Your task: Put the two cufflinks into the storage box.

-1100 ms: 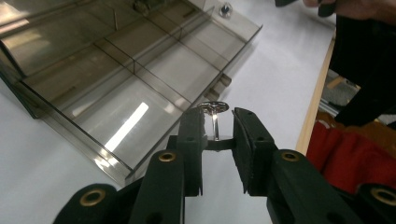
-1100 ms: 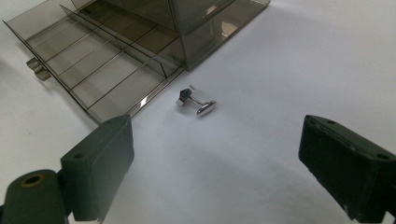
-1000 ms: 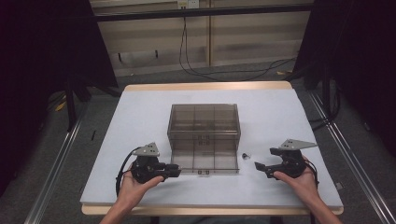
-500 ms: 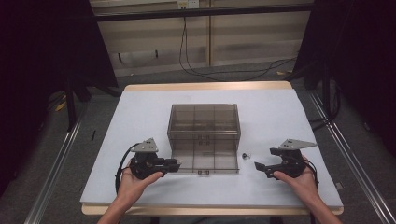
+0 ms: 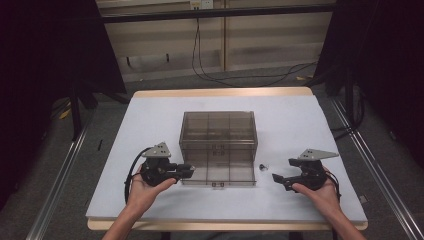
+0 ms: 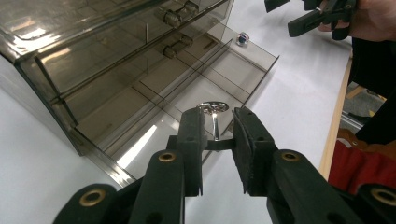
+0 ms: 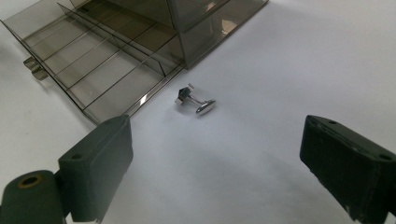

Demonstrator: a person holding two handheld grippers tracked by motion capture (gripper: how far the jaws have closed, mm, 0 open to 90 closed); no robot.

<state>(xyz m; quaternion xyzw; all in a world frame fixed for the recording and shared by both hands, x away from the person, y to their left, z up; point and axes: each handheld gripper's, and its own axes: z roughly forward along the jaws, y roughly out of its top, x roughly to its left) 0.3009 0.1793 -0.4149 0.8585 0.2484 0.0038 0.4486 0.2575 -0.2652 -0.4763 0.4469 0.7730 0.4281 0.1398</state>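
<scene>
One cufflink (image 6: pixel 213 114) pinched upright in left gripper (image 6: pixel 216 140) fingers, head up; right gripper (image 7: pixel 215 154) fingers spread.

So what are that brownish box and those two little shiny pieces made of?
The box looks like smoke-tinted clear plastic: you see its dividers through the glossy walls. The small piece held in the left gripper and the one lying on the table look like polished metal, mirror-bright with sharp glints; chromed plastic is possible.
</scene>
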